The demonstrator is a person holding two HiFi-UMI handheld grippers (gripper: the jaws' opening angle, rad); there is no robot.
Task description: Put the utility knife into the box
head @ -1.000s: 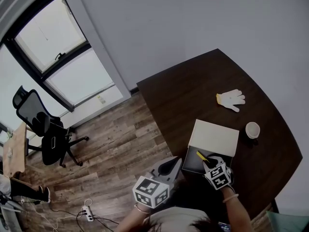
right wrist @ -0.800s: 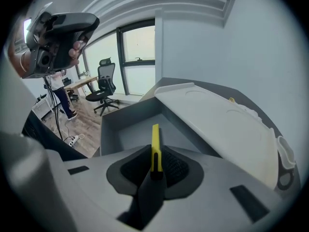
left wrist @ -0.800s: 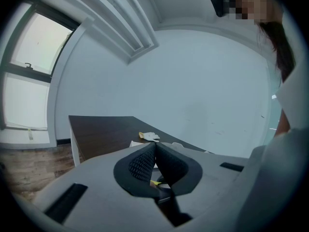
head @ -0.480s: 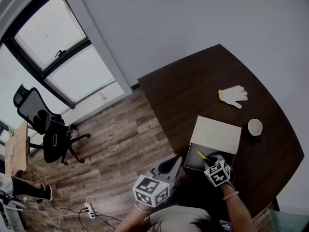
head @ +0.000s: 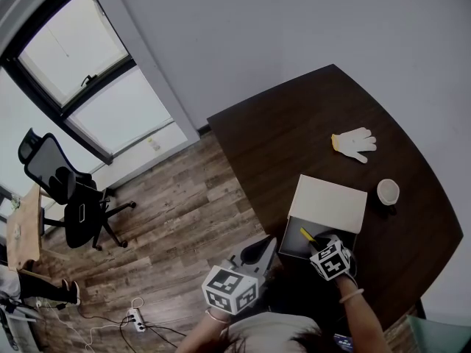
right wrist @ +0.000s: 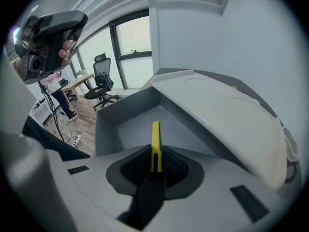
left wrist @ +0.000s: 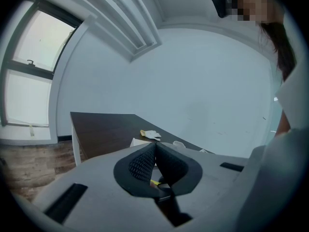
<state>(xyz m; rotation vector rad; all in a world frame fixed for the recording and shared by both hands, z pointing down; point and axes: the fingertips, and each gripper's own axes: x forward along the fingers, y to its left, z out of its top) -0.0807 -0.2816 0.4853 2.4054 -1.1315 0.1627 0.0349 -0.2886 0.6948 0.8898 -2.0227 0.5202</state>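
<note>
The yellow utility knife is clamped between the jaws of my right gripper, pointing forward over the open grey box. In the head view the knife sticks out of the right gripper above the box's dark inside, whose white lid leans back. My left gripper hangs off the table's near-left corner, jaws shut with nothing between them; in the left gripper view its gripper points toward the table.
On the dark table lie a white work glove at the far right and a white cup right of the box. An office chair stands on the wood floor to the left; a power strip lies near my feet.
The right gripper with the knife has stayed over the open box, shifting only slightly. The left gripper has not visibly moved.
</note>
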